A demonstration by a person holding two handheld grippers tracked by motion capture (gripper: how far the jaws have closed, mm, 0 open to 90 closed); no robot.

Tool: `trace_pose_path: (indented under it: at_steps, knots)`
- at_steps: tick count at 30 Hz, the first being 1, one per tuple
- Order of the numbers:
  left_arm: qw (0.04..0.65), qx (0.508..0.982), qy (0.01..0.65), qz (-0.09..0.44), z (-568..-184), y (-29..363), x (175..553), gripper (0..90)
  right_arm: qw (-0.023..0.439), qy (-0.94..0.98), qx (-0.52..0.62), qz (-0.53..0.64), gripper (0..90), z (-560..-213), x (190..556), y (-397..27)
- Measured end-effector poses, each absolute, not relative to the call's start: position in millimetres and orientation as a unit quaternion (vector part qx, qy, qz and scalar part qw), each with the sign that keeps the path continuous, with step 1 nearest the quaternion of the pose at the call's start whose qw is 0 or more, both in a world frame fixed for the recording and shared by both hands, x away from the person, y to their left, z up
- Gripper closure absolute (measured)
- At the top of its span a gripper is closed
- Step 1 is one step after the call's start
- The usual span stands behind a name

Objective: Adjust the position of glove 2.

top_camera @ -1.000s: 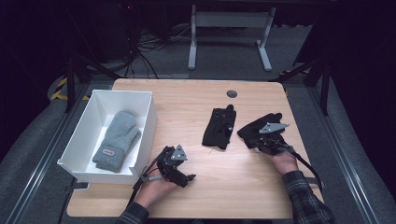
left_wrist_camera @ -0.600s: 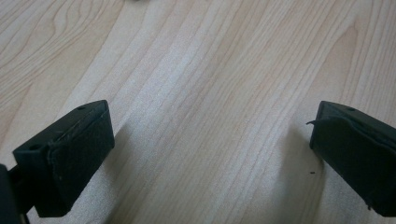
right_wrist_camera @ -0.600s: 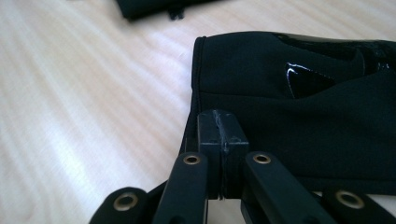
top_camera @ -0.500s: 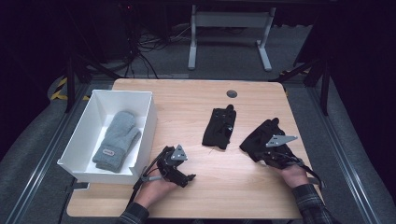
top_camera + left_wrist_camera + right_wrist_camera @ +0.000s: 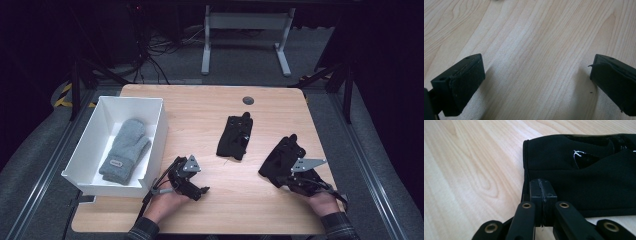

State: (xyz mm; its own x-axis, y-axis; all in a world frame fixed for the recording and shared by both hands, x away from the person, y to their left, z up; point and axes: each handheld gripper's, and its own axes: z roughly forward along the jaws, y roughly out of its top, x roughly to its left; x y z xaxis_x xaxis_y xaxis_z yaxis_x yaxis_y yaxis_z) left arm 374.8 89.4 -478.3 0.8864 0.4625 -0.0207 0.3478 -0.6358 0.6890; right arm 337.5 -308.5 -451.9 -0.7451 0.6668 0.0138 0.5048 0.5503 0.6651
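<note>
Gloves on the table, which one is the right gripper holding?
The black glove nearest the table's right edge, pinched at its cuff edge by the shut right gripper. The other black glove lies free mid-table, and the grey mitten sits in the white box.

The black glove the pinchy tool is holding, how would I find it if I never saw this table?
Start at the wooden table and go to its near right side, far from the white box. Two black gloves lie there. Yours is the black glove nearer the edge, pinched at its cuff by the right gripper; the other glove lies loose, untouched.

Mitten [image 5: 124, 150] in bin [image 5: 95, 131], gloves [image 5: 235, 136] right
</note>
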Motion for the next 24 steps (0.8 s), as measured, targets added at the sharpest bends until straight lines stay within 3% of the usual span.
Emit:
trace_pose_path:
  at_steps: [6, 17, 24]
  knots:
    - [0.363, 0.901, 0.226, 0.079, -478.3, 89.3, 374.8, 0.1, 0.147, 0.856, 0.342, 0.359, 90.0, -438.3, 337.8, -312.7]
    - [0.363, 0.9, 0.226, 0.079, -478.4, 89.2, 374.9, 0.1, 0.199, 0.815, 0.397, 0.372, 90.0, -425.7, 388.8, -321.6]
    - [0.363, 0.9, 0.226, 0.079, -478.4, 89.1, 374.9, 0.1, 0.203, 0.807, 0.418, 0.364, 90.0, -431.4, 413.0, -325.9]
